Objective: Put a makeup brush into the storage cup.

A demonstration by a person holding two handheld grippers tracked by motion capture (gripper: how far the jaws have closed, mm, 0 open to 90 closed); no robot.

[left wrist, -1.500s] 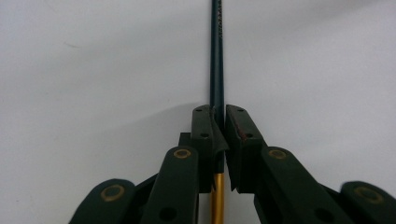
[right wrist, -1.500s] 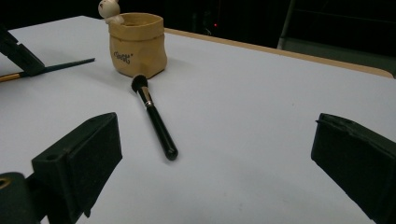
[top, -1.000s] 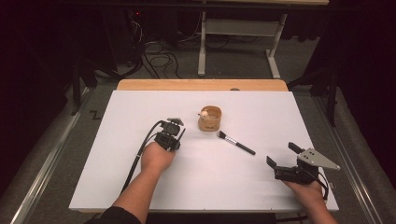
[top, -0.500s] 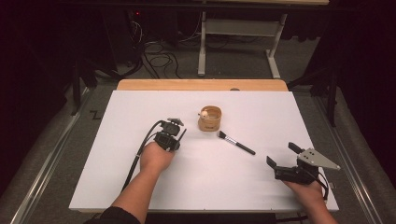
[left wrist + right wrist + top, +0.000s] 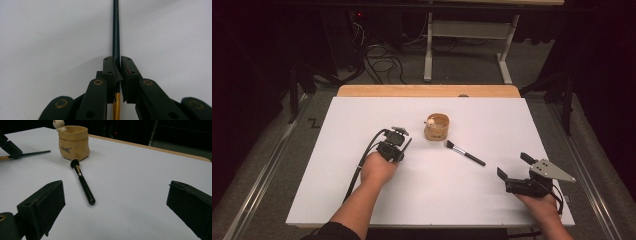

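Observation:
My left gripper is shut on a thin brush that has a dark handle and a gold band; the handle runs straight out beyond the jaws over the white table. In the high view the left gripper sits left of a small tan pot. A black makeup brush lies flat just right of the pot. My right gripper rests open near the front right, apart from the brush. In the right gripper view its wide jaws frame the black brush, the pot and the thin brush.
A white sheet covers the table, with a wooden strip along the far edge. A small pale figure perches on the pot's rim. Beyond the table are cables and a metal frame on the floor.

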